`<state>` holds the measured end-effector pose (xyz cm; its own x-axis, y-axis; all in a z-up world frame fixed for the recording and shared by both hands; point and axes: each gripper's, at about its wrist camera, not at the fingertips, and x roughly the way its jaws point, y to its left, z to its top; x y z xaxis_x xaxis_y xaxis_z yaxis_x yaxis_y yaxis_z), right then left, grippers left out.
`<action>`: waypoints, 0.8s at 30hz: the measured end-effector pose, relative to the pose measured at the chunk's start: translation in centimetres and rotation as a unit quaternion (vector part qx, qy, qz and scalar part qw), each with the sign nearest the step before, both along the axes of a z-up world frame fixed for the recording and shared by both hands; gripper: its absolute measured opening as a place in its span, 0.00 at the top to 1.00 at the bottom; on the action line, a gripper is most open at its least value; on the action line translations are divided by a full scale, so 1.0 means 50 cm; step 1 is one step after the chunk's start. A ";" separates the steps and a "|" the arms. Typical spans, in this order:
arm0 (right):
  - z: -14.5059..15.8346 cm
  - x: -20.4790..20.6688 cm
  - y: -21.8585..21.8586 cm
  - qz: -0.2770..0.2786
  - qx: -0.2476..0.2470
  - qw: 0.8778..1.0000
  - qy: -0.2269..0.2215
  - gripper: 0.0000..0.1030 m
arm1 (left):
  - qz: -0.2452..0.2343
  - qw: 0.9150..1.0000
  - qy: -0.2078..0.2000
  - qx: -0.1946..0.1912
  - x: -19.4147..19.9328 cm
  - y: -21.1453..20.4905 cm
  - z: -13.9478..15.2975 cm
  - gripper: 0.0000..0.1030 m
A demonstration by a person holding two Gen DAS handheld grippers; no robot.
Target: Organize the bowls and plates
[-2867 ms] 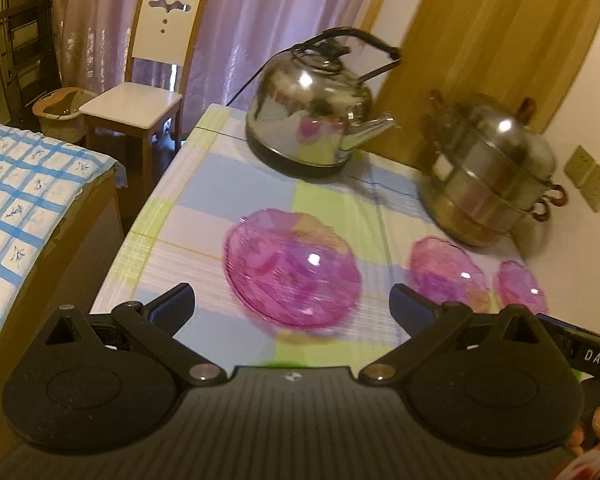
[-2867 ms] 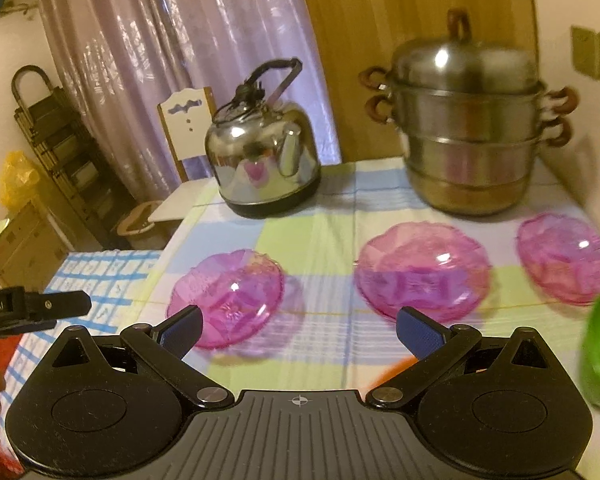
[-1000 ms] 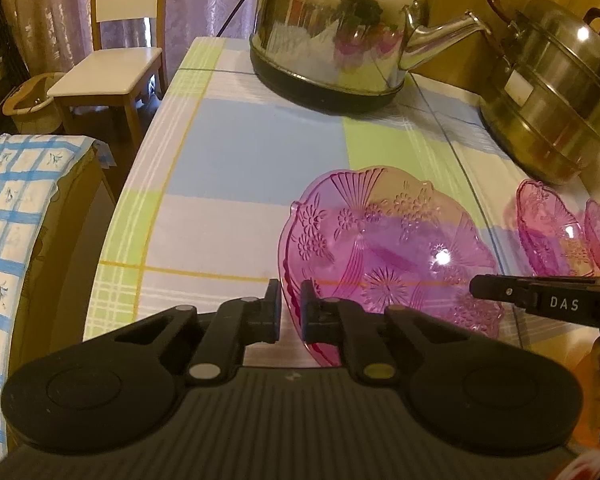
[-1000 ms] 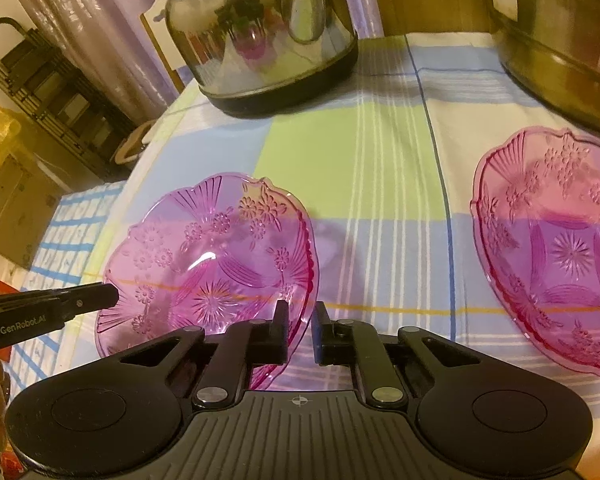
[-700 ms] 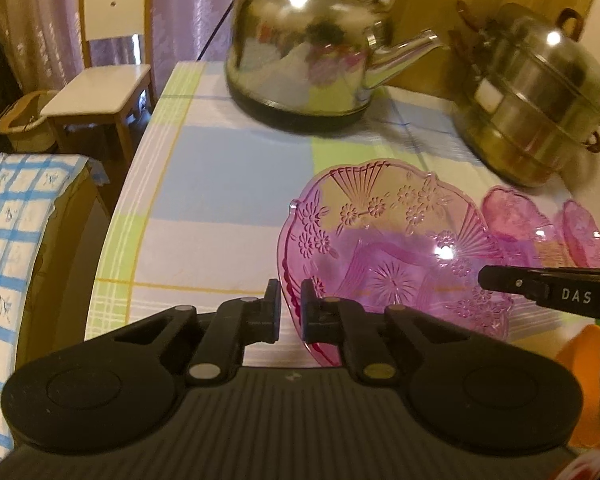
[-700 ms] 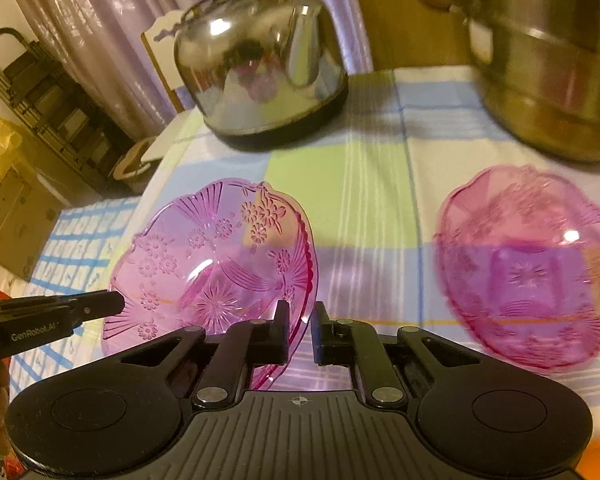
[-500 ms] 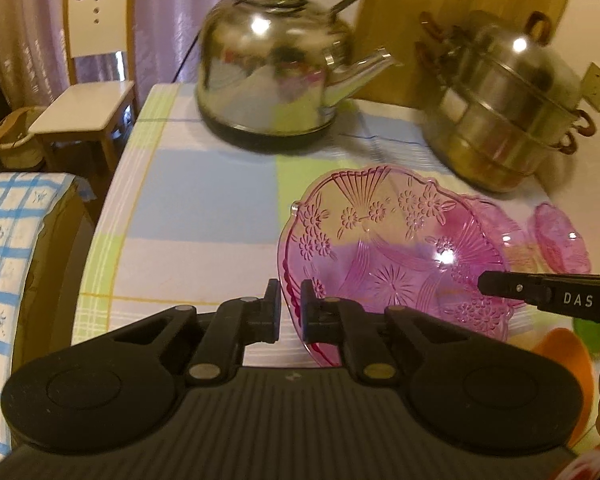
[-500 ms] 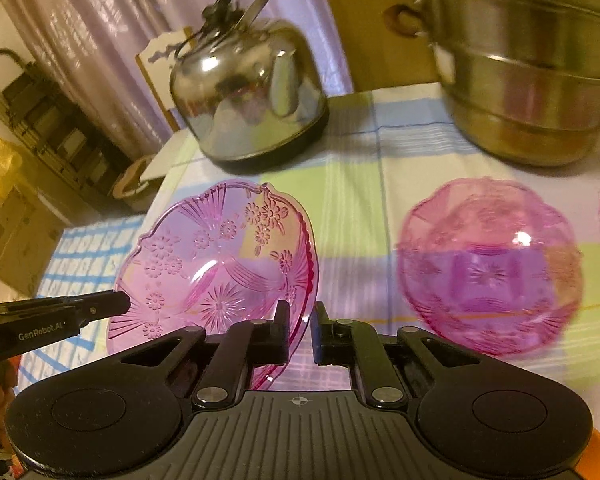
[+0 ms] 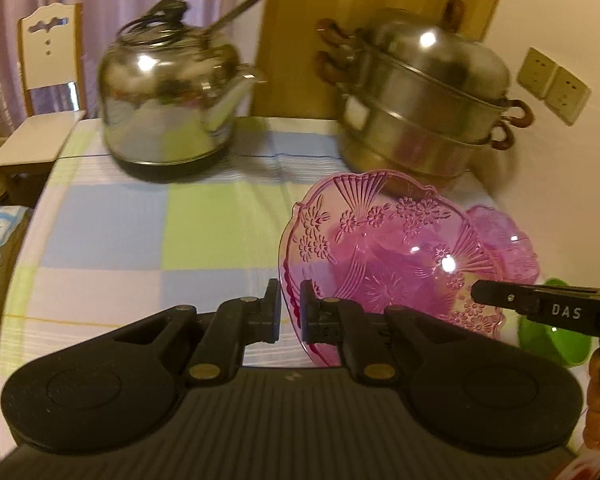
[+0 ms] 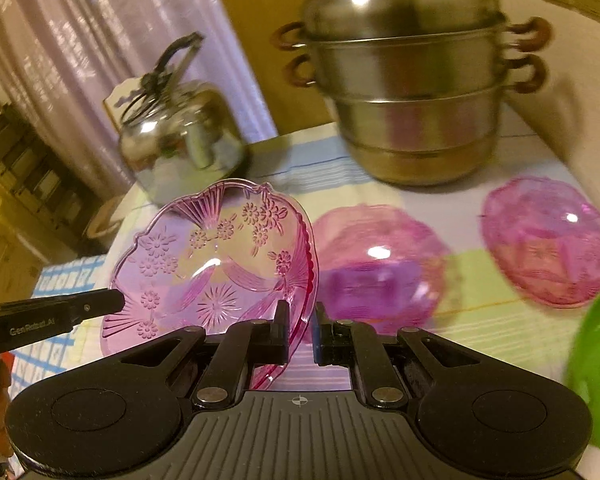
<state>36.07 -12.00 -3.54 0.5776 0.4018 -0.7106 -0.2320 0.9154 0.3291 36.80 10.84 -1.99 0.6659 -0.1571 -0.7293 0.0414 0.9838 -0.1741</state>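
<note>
A pink glass plate with pressed flowers (image 9: 388, 248) hangs tilted above the checked tablecloth (image 9: 120, 232), held from both sides. My left gripper (image 9: 290, 312) is shut on its left rim. My right gripper (image 10: 300, 332) is shut on the opposite rim of the same plate (image 10: 204, 264). One right-gripper finger (image 9: 540, 308) shows at the plate's far edge in the left wrist view. Two more pink bowls (image 10: 380, 268) (image 10: 548, 248) lie on the cloth to the right. The nearer one is just beyond the held plate.
A steel kettle (image 9: 168, 112) stands at the back left and a stacked steel steamer pot (image 9: 420, 100) at the back right by the wall. A green bowl (image 10: 596, 368) sits at the near right. A white chair (image 9: 48, 80) stands beyond the table's left end.
Both grippers, open at first, closed on the plate's rims. Over the last second they lifted it off the cloth and carried it right, toward the other pink bowls.
</note>
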 end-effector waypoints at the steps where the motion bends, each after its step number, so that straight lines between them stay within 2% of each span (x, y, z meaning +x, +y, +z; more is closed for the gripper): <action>1: 0.000 0.003 -0.012 -0.003 0.000 1.000 0.001 0.90 | -0.002 1.000 -0.001 0.001 0.004 -0.013 -0.001 0.93; 14: -0.016 0.029 -0.116 -0.035 0.003 0.999 0.009 0.89 | -0.014 1.000 -0.011 -0.012 0.040 -0.100 -0.019 0.93; 21: -0.027 0.040 -0.136 -0.043 0.000 0.999 0.015 0.90 | -0.020 1.000 -0.001 -0.017 0.062 -0.121 -0.046 0.93; 24: -0.033 0.048 -0.141 -0.045 -0.005 0.999 0.016 0.89 | -0.023 1.000 -0.003 -0.007 0.072 -0.132 -0.051 0.93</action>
<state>38.48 -19.05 -5.19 0.5878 0.3421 -0.7331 -0.1378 0.9353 0.3259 40.38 4.23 -4.54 0.6616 -0.1984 -0.7231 0.0877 0.9782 -0.1882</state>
